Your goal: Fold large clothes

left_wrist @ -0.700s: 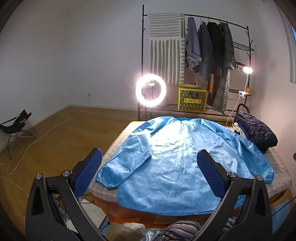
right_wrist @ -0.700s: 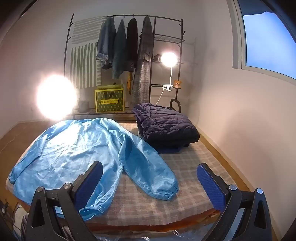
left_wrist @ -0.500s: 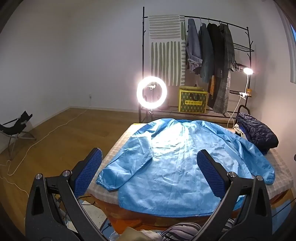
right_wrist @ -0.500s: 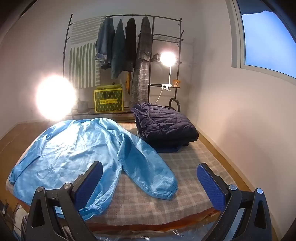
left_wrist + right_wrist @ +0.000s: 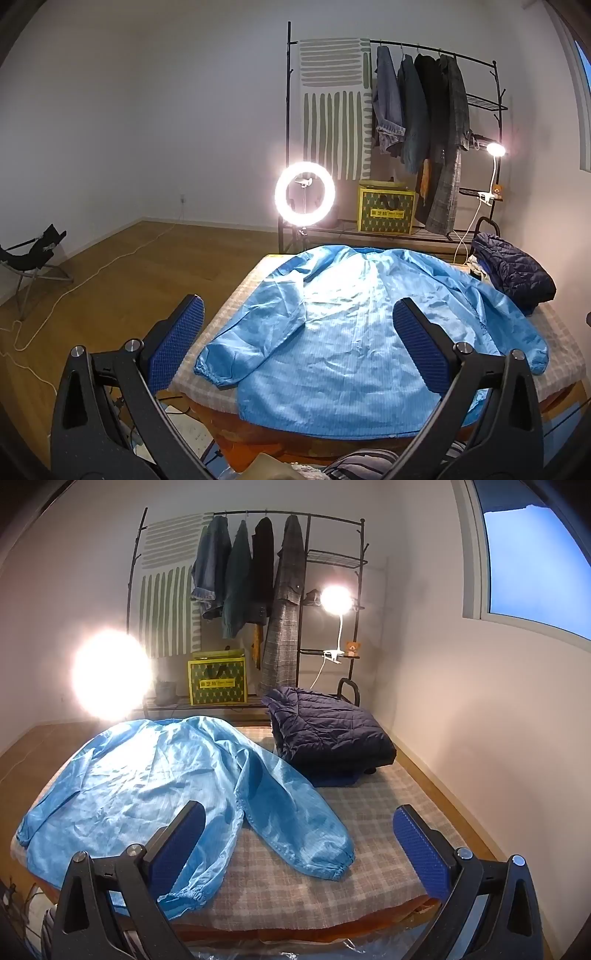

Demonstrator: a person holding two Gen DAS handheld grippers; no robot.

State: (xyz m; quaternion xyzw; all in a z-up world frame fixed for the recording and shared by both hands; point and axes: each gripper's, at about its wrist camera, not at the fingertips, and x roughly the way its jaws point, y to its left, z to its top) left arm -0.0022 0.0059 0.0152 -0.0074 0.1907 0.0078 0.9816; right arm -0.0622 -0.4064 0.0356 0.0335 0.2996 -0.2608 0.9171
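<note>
A light blue jacket [image 5: 354, 332] lies spread flat on the checked bed cover [image 5: 369, 849], taking up the left and middle of the bed, its hem toward the near edge and its collar toward the far end. One sleeve runs down to the near left corner, its elastic cuff close to the mattress edge; the other sleeve [image 5: 295, 819] angles out to the right across the plaid — its cuff ends short of the near edge.

The left gripper [image 5: 295, 347] hangs above the near end of the bed with its blue-padded jaws spread wide and nothing between them. The right gripper [image 5: 295, 845] is likewise fully spread and empty, held over the near right part of the bed, clear of the cloth.

At the far right of the bed sits a folded dark navy quilted jacket [image 5: 328, 727], apparently atop other folded items, though that part is dim. Beyond the bed stand a black clothes rack [image 5: 417, 110] with hanging coats, a lit ring light [image 5: 304, 194], a yellow box [image 5: 386, 210] and a clip lamp [image 5: 335, 598]. A folding chair [image 5: 33, 254] stands far left on the wood floor.
</note>
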